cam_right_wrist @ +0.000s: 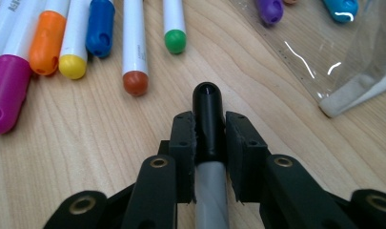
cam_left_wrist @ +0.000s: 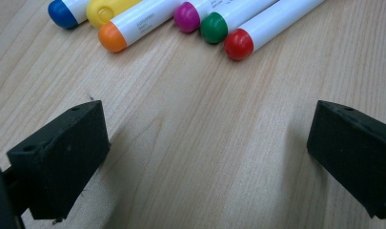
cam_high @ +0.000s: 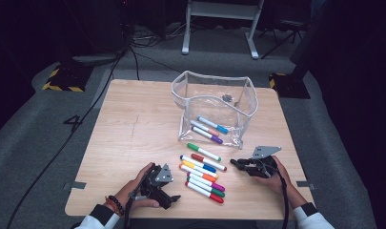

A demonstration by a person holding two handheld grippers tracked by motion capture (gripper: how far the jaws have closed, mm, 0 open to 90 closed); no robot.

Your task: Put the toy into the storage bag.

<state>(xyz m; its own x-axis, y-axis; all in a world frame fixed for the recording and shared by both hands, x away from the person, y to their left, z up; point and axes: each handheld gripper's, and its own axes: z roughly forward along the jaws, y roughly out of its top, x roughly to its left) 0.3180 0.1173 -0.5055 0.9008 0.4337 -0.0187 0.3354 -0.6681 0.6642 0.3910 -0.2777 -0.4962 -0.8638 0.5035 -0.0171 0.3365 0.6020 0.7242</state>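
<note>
My right gripper (cam_high: 236, 163) (cam_right_wrist: 209, 143) is shut on a black-capped marker (cam_right_wrist: 207, 102) with a grey barrel. It holds it low over the table, right of a row of loose markers (cam_high: 202, 174) and just in front of a clear pouch (cam_high: 214, 95). The black cap sticks out past the pads, pointing toward the brown marker (cam_right_wrist: 135, 81) and green marker (cam_right_wrist: 175, 40). My left gripper (cam_high: 171, 187) (cam_left_wrist: 205, 152) rests on the wood left of the row, jaws wide open with nothing between them. It faces the red marker (cam_left_wrist: 239, 44), green marker (cam_left_wrist: 214, 27) and orange marker (cam_left_wrist: 113, 36).
The clear pouch stands open at the back right of the wooden table (cam_high: 133, 129) and holds three markers (cam_high: 208, 129). Its white-trimmed corner (cam_right_wrist: 352, 93) lies close to my right gripper. Bare wood spreads left of the pouch. Cables and a stand's legs lie on the floor beyond.
</note>
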